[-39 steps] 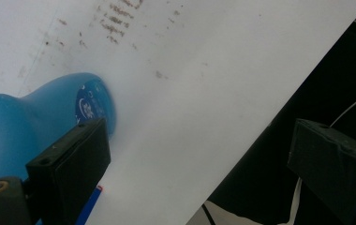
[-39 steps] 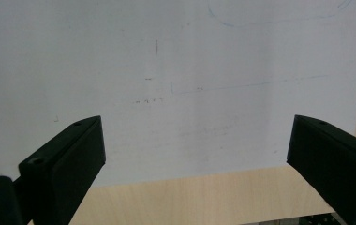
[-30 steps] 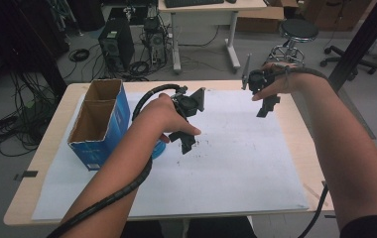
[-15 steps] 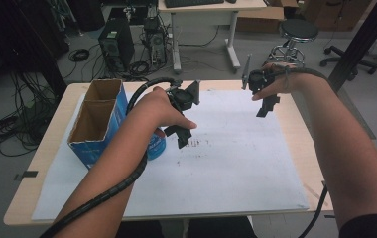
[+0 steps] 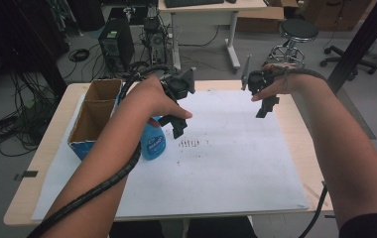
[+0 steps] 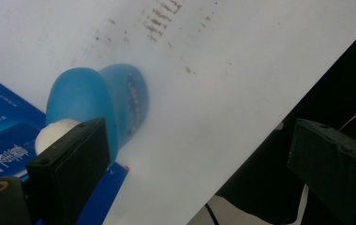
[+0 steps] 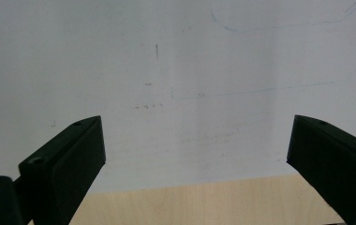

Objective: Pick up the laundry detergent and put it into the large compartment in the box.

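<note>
A blue spray bottle [image 5: 153, 141] with a white cap stands on the white paper [image 5: 226, 163], beside a blue box. My left gripper [image 5: 174, 125] hovers just right of and above the bottle, open, nothing between its jaws. In the left gripper view the bottle [image 6: 99, 101] sits behind the left jaw, and the left gripper [image 6: 199, 164] is wide open. My right gripper [image 5: 265, 105] hangs over the paper's far right part, open and empty. In its own view the right gripper [image 7: 195, 159] looks down on bare paper [image 7: 176, 75] near the table's wooden edge [image 7: 190, 201].
An open blue cardboard box [image 5: 94, 116] with two compartments stands at the table's left, touching the bottle. Small dark marks [image 5: 189, 144] dot the paper near the middle. Behind the table are a stool [image 5: 295, 32], a desk and computer towers.
My left hand has shifted slightly, so more of the blue bottle shows below it. The right gripper has stayed in place.
</note>
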`<state>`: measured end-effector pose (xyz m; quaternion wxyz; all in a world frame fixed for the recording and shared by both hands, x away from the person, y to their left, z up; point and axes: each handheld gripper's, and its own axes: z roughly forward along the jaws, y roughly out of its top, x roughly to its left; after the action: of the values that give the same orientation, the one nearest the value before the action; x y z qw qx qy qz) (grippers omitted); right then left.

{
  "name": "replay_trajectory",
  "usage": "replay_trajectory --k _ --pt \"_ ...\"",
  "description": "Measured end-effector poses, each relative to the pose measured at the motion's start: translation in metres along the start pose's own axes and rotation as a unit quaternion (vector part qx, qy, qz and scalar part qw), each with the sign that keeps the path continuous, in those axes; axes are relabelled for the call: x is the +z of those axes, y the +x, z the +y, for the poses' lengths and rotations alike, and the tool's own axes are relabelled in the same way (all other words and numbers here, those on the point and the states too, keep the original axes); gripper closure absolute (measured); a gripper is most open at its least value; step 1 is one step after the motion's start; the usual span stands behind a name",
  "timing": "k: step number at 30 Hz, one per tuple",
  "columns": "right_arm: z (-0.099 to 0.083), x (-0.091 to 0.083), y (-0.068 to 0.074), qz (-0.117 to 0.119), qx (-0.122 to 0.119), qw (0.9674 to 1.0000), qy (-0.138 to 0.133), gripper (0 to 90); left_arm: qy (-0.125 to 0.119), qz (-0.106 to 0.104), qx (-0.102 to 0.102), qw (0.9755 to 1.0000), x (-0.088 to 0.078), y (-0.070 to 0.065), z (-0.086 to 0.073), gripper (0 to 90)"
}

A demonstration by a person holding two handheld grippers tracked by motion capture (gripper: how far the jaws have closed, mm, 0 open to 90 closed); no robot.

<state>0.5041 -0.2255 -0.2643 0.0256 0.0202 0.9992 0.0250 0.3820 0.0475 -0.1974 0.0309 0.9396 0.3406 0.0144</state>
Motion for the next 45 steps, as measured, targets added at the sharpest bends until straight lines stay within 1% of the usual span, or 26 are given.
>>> replay_trajectory --k 1,2,4,6,12,17,18,19,24,25,26,31,34,39,43,45 --pt "0.000 0.000 0.000 0.000 -0.001 1.0000 -0.002 4.3 -0.001 0.001 -0.001 1.0000 -0.002 0.002 -0.001 6.2" --pt "0.001 0.000 0.000 0.000 -0.002 1.0000 -0.002 4.3 -0.004 0.003 -0.008 1.0000 -0.005 0.005 -0.003 6.2" --pt "0.001 0.000 0.000 0.000 -0.002 1.0000 -0.002 4.3 -0.004 0.004 -0.009 0.9999 -0.006 0.007 -0.004 6.1" --pt "0.002 0.001 0.000 0.001 -0.004 1.0000 -0.003 4.3 -0.005 0.005 -0.014 0.9999 -0.009 0.012 -0.006 6.1" --pt "0.004 0.001 -0.001 0.001 -0.006 1.0000 -0.005 4.2 -0.002 0.013 -0.024 0.9996 -0.013 0.023 -0.011 5.9" --pt "0.004 0.000 -0.001 0.001 -0.005 1.0000 -0.005 4.3 -0.002 0.012 -0.030 0.9995 -0.014 0.032 -0.014 5.8" --pt "0.003 0.000 -0.001 0.001 -0.005 1.0000 -0.004 4.3 -0.002 0.012 -0.030 0.9995 -0.014 0.032 -0.014 5.8" --pt "0.003 0.000 -0.001 0.001 -0.004 1.0000 -0.005 4.2 -0.002 0.014 -0.033 0.9994 -0.013 0.034 -0.015 5.7" --pt "0.003 0.001 -0.001 0.002 -0.004 1.0000 -0.003 4.3 0.001 0.018 -0.038 0.9991 -0.011 0.039 -0.015 5.5" --pt "0.003 0.001 -0.001 0.001 -0.006 1.0000 -0.004 4.2 0.001 0.018 -0.039 0.9991 -0.010 0.041 -0.015 5.2" --pt "0.004 0.001 -0.001 0.002 -0.006 1.0000 -0.004 4.3 0.000 0.015 -0.040 0.9991 -0.008 0.043 -0.015 5.2" --pt "0.006 0.001 0.000 -0.001 -0.010 0.9999 -0.002 4.3 0.003 0.015 -0.042 0.9990 -0.004 0.047 -0.016 5.1" --pt "0.006 0.002 0.001 -0.002 -0.012 0.9999 -0.002 4.2 0.004 0.010 -0.046 0.9989 0.000 0.053 -0.017 5.0" --pt "0.007 0.003 0.001 -0.002 -0.014 0.9999 -0.001 4.3 0.001 0.007 -0.051 0.9987 0.003 0.057 -0.018 4.9" --pt "0.009 0.003 0.002 -0.004 -0.019 0.9998 -0.001 4.2 0.004 0.005 -0.053 0.9986 0.009 0.062 -0.019 4.8" --pt "0.009 0.003 0.002 -0.004 -0.019 0.9998 -0.001 4.3 0.005 0.004 -0.051 0.9987 0.010 0.063 -0.019 4.8"
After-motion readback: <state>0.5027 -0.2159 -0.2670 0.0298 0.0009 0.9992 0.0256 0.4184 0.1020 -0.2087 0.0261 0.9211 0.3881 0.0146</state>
